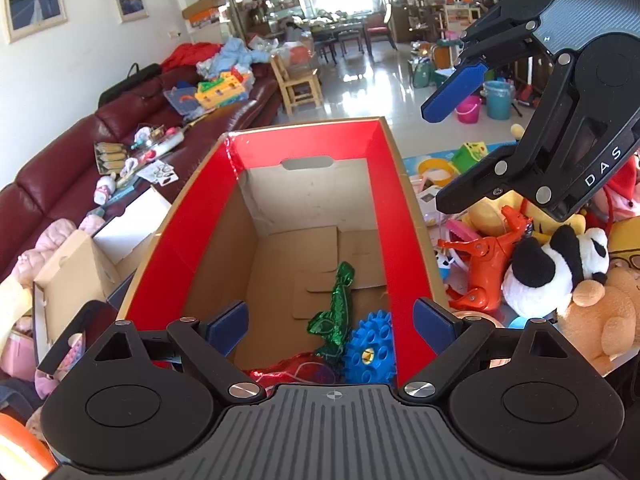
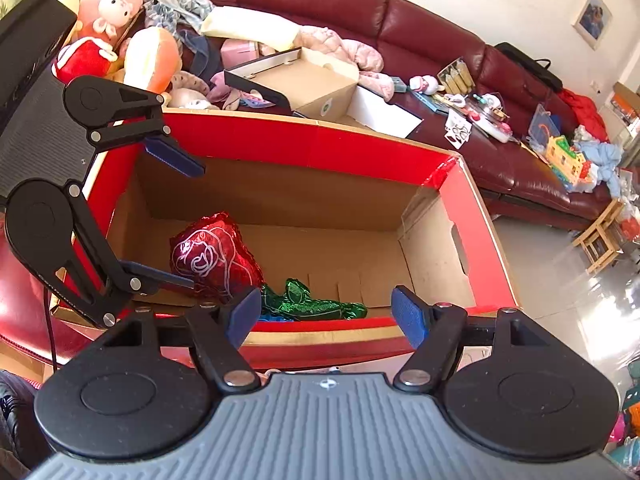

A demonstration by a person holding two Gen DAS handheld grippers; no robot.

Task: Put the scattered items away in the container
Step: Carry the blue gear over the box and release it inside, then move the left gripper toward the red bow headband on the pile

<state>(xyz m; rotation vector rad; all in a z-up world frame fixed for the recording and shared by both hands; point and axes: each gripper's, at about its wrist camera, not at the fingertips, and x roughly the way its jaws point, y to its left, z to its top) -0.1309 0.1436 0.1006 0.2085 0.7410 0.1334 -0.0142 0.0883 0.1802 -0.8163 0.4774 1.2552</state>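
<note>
The container is a cardboard box with a red inner rim [image 1: 376,184], also in the right wrist view [image 2: 360,152]. Inside lie a red foil rose balloon [image 2: 216,256] with its green foil stem [image 1: 340,304] and a blue toy gear [image 1: 370,348]. My left gripper [image 1: 330,324] is open and empty above the box's near end; it also shows in the right wrist view [image 2: 180,220]. My right gripper [image 2: 324,314] is open and empty above the box's long side; it shows in the left wrist view [image 1: 448,152] at the upper right.
Right of the box lies a heap of toys: an orange toy dinosaur [image 1: 488,256], a panda plush [image 1: 548,272], a tan teddy [image 1: 604,316]. A dark red sofa [image 2: 420,28] with clutter and a small open carton [image 2: 312,80] stands behind the box.
</note>
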